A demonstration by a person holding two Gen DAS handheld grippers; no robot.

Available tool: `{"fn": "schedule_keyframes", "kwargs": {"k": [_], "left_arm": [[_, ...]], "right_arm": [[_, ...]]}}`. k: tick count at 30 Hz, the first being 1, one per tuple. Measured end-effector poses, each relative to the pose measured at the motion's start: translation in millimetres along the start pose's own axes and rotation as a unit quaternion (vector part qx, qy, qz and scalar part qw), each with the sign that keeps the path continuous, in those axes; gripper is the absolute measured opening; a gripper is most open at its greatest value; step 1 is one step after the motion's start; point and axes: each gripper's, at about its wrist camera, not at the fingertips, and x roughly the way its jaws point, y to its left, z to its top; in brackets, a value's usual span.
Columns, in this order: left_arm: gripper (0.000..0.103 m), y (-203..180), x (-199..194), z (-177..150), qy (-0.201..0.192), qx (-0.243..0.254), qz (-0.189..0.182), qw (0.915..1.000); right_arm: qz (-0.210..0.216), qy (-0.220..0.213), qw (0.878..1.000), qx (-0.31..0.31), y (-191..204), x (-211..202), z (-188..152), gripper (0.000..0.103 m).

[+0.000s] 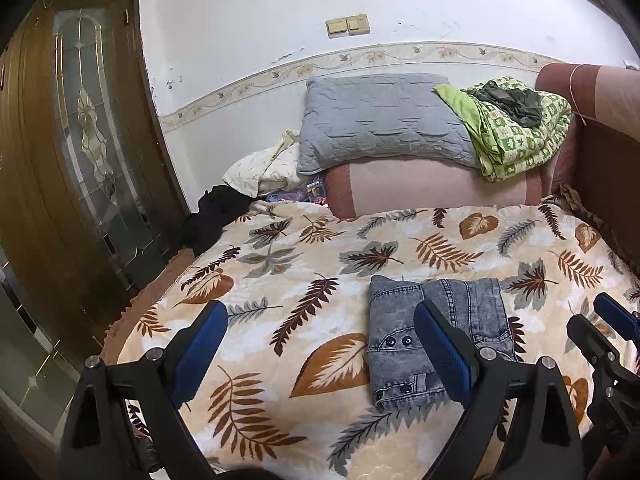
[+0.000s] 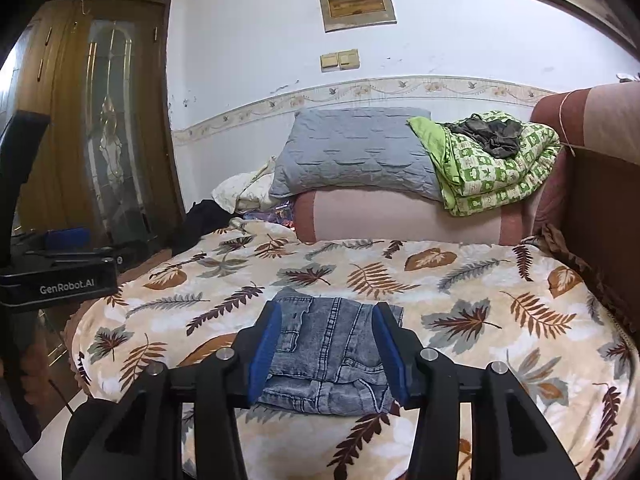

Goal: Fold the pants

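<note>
Folded grey denim pants (image 1: 436, 340) lying flat on leaf-print blanket (image 1: 304, 280), near front edge of bed, slightly right of centre in left wrist view. Folded into compact rectangle; snap buttons and seams showing on top layer.

Left gripper (image 1: 320, 344): jaws wide apart, nothing between pads. Blue left pad (image 1: 200, 348) over bare blanket; right pad overlapping the pants in picture, contact not discernible. Pointing down toward bed.

Right gripper (image 2: 327, 350): jaws partly apart, straddling the folded pants (image 2: 328, 352) from near side. Blue pads (image 2: 264, 352) framing left and right edges of bundle; no clamping visible, cloth lying slack and flat between them. Whether pads touch the denim: cannot tell. Right gripper's tip also visible at right edge of left wrist view (image 1: 608, 328), just beside the pants.

Background: grey quilted pillow (image 1: 380, 120) on pink bolster (image 1: 432, 188), green patterned quilt (image 1: 516, 128) beside it, wooden door with glass panel (image 1: 92, 128) at left.
</note>
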Motion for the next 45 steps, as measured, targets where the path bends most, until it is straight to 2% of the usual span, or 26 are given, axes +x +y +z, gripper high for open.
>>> {"fn": "schedule_keyframes", "kwargs": {"k": [13,32,45], "left_arm": [[0.094,3,-8,-1,-0.009,-0.007,0.008,0.9999],[0.094,13,-14,-3,-0.017,-0.024,-0.005,0.9995],[0.094,13,-11,-8,-0.009,-0.025,-0.039,0.9989]], "right_arm": [[0.002,0.002,1.0,-0.004,0,1,-3,0.051],[0.008,0.019,1.0,-0.014,4,11,-7,0.051],[0.009,0.023,1.0,-0.017,6,14,-7,0.051]]}}
